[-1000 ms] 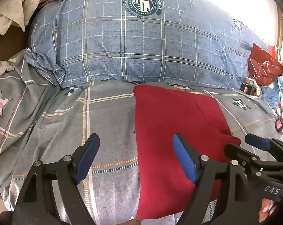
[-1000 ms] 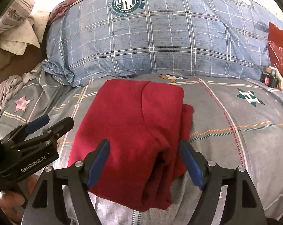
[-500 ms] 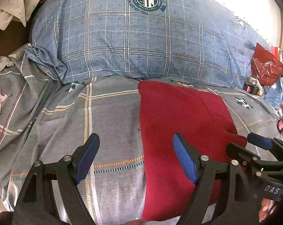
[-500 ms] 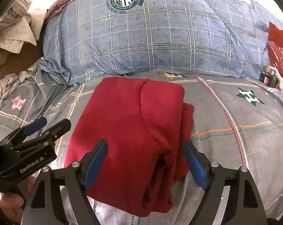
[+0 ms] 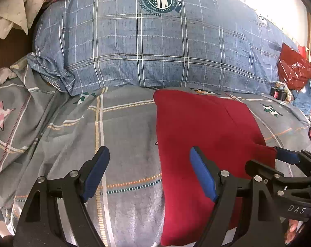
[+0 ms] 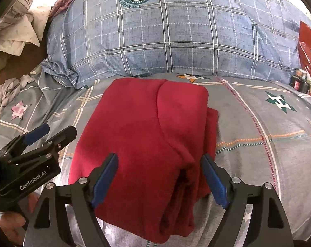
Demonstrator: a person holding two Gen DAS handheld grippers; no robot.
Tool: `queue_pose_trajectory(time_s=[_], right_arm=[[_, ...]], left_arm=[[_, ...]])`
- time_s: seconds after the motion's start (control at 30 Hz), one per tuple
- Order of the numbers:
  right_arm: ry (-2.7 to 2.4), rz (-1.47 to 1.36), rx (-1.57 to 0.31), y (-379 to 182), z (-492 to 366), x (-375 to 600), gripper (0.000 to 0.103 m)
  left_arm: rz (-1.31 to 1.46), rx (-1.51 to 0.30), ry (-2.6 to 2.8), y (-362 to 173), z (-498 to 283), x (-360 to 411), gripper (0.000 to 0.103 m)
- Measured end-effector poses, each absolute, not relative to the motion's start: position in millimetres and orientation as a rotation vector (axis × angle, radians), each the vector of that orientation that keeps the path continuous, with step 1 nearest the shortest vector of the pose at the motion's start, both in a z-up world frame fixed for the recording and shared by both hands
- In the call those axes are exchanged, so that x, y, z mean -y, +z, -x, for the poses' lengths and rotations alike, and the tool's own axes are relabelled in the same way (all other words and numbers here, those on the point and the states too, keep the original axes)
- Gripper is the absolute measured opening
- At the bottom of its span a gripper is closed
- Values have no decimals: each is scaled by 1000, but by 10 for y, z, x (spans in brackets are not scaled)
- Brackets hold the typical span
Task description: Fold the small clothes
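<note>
A folded red garment [image 6: 147,135] lies on the grey patterned bedsheet [image 6: 258,123], its layered edges facing me at the near right. It also shows in the left wrist view [image 5: 200,135]. My right gripper [image 6: 158,177] is open and empty, its jaws either side of the garment's near right part, above it. My left gripper [image 5: 149,170] is open and empty over the garment's left edge, one finger over the sheet, one over the cloth. Each gripper shows in the other's view: the right one [image 5: 287,158] and the left one [image 6: 38,133].
A large blue plaid pillow [image 5: 151,45] lies right behind the garment. Crumpled pale cloths [image 6: 17,33] sit at the far left. A red plastic bag [image 5: 293,70] and small dark bottles [image 6: 299,82] are at the far right.
Both grippers drew back slightly toward me and tilted down. The garment lies as before. Both grippers stay open.
</note>
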State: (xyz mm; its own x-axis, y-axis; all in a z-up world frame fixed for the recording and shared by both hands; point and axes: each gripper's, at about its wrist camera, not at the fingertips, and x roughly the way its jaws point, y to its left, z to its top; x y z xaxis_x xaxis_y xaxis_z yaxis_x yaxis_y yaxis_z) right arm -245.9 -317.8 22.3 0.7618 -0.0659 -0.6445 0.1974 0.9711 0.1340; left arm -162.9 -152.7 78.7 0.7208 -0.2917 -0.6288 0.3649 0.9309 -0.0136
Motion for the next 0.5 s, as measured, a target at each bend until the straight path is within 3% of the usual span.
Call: queue_pose_trajectory(time_s=[0.5], right_arm=[[-133, -197, -709, 191, 2408, 3178, 83]], left_arm=[[-123, -673, -360, 768, 1623, 1525, 80]])
